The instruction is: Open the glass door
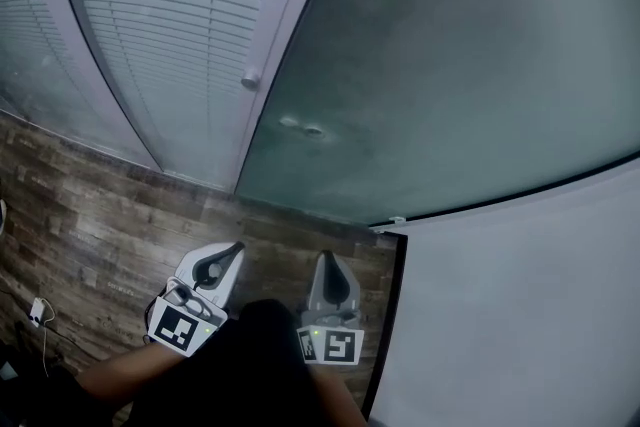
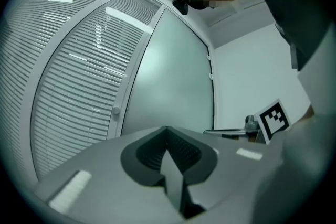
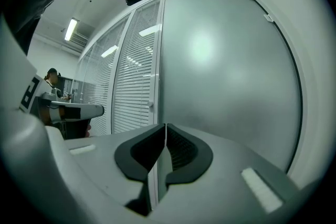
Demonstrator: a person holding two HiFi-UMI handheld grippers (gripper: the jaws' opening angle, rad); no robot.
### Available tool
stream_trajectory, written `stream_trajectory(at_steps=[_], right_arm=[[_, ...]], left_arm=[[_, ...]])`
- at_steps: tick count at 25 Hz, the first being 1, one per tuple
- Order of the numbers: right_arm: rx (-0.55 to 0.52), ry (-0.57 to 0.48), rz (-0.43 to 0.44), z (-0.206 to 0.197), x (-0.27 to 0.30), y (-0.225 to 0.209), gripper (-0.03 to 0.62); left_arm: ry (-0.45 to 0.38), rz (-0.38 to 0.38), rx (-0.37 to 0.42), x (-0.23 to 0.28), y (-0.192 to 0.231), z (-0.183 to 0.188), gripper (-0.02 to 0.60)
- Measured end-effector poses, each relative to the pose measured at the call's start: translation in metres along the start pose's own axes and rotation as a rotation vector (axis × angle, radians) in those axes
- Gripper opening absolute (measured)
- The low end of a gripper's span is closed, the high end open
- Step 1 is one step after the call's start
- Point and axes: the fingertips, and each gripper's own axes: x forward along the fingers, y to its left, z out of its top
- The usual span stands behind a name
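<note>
Glass door (image 1: pixel 450 65) | ahead of L gripper (image 1: pixel 234 249), R gripper (image 1: pixel 326 258) jaws | untouched

**Frosted glass, pale frames, matt plastic**

The glass door (image 1: pixel 450 65) shows a frosted grey-green pane, matt with a soft sheen and a few faint smudges. Beside it, smooth pale blinds (image 1: pixel 170 25) sit behind glossy glass that catches reflections. The frame (image 1: pixel 295 5) has a smooth, light painted finish and carries a small rounded knob (image 1: pixel 250 80). The floor (image 1: pixel 100 215) is laid in brown wood-look planks, grainy and low in gloss. The wall (image 1: pixel 520 315) is plain white and matt. The left hand-held gripper (image 1: pixel 235 250) and right hand-held gripper (image 1: pixel 326 260) have smooth, matt light-grey plastic shells with dark ribbed pads (image 3: pixel 184 152). Their marker cubes (image 1: pixel 182 328) bear crisp black-and-white print.
</note>
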Motion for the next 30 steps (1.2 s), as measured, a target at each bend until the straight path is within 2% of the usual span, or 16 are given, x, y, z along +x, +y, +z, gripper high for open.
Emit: stream_trajectory(at_steps=[6,10,14,19,24,30], right_arm=[[0.013,0.005,0.046,-0.024,0.041,-0.031,0.034],[-0.030,0.006,0.112,-0.035,0.084,-0.035,0.040],[-0.048,0.018,0.133,-0.068,0.118,-0.042,0.041],[-0.047,0.064,0.170,-0.095,0.161,-0.042,0.061],[-0.045,0.078,0.166,-0.128,0.196,-0.043,0.067],[-0.008,0.132,0.163,-0.152,0.233,-0.040,0.084]], left_arm=[[0.019,0.072,0.018,0.018,0.017,-0.022,0.000],[-0.024,0.136,0.048,0.038,0.027,-0.015,0.000],[-0.018,0.158,0.085,0.045,0.036,-0.031,0.000],[-0.043,0.179,0.116,0.054,0.050,-0.020,0.000],[-0.045,0.192,0.144,0.053,0.061,-0.031,0.000],[-0.038,0.213,0.135,0.055,0.078,-0.034,0.000]])
